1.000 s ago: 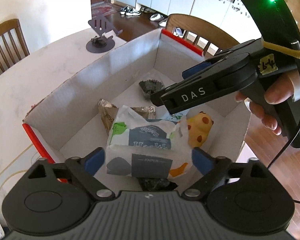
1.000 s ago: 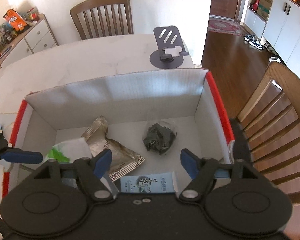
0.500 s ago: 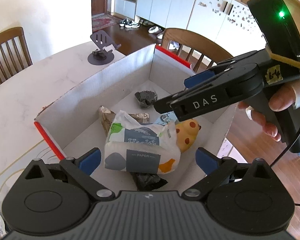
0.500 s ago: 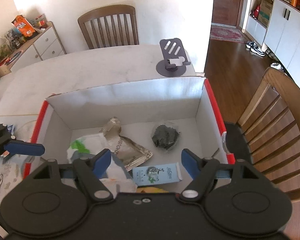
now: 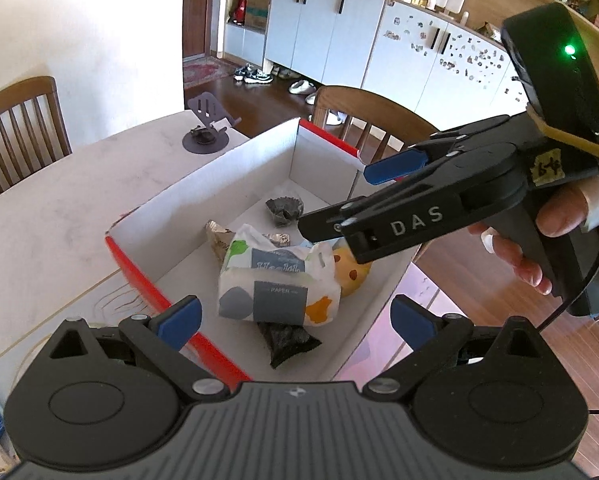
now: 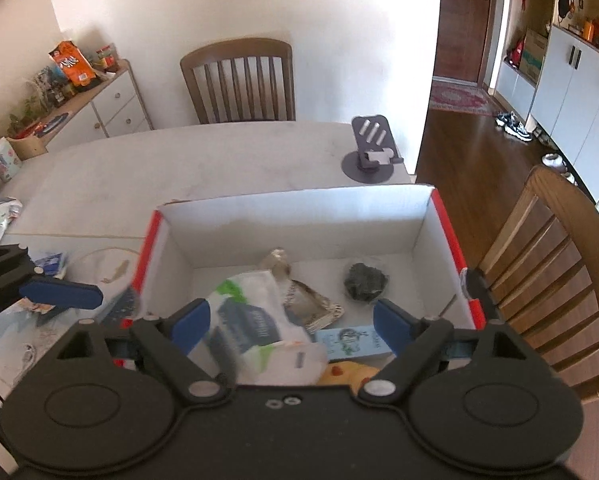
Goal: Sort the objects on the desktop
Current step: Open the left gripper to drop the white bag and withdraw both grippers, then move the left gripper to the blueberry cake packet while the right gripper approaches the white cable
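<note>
Though sorted, box: the white cardboard box with red edges (image 5: 203, 184) on the pale desk (image 5: 59, 200) held the printed tissue pack (image 5: 275, 284), gathered as clutter.
Left tool (image 5: 295, 316): spread, empty, above the box.
Right tool (image 6: 285, 322): jaws opening, nothing pinched.

The box (image 5: 203, 184) is white inside with red edges. The tissue pack (image 5: 277, 286) is white, printed with grey, green and orange patches and a grey label. The toy (image 5: 349, 270) is yellow with brown spots. The wrapper (image 6: 365, 280) is dark grey, the pouch (image 6: 311, 306) silvery, the carton (image 6: 351, 342) light blue. Both grippers (image 5: 295, 318) (image 6: 285, 322) are black with blue pads.
</note>
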`<state>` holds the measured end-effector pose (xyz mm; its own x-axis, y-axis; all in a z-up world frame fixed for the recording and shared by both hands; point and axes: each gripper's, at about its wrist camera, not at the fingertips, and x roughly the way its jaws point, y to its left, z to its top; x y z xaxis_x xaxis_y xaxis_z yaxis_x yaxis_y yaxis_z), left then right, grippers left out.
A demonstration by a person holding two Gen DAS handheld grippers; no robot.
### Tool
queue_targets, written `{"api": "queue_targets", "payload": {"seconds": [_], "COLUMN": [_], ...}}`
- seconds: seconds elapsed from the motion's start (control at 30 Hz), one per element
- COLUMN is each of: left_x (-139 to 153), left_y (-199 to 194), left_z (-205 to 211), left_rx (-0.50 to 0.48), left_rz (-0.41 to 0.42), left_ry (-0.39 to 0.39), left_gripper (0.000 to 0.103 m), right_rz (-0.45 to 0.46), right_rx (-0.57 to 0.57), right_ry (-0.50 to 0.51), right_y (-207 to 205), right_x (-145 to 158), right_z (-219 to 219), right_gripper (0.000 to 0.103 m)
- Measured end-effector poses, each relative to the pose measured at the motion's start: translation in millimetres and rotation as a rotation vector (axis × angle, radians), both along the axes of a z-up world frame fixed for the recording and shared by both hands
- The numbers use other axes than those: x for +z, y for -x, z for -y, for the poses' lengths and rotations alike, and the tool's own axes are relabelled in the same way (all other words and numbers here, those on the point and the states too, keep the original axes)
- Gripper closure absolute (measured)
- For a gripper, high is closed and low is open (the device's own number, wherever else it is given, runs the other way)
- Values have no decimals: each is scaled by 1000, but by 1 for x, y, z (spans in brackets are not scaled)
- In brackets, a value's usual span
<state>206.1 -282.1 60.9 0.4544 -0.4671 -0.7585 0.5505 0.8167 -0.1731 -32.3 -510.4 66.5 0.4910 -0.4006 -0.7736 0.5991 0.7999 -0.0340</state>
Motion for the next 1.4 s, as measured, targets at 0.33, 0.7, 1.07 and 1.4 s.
{"api": "queue_targets", "payload": {"seconds": [0.33,0.7,1.07,1.4], "left_x": [13,14,13,0], "left_y": [23,44,62,66], "left_z": [-50,-111,-181,-241], "left_rx": [46,95,184,265], "left_rz": [44,54,83,87], "left_ry": [13,40,41,45], "left_gripper": [2,2,2,2], "right_rz": [48,89,95,71], "right_rx": [17,27,55,91], "right_ry": [29,38,17,0], "right_y": [-13,-33,-69,-112], "right_x": [11,13,-2,-20], "right_z": [-52,-107,-146,-172], "right_gripper": [4,1,1,1]}}
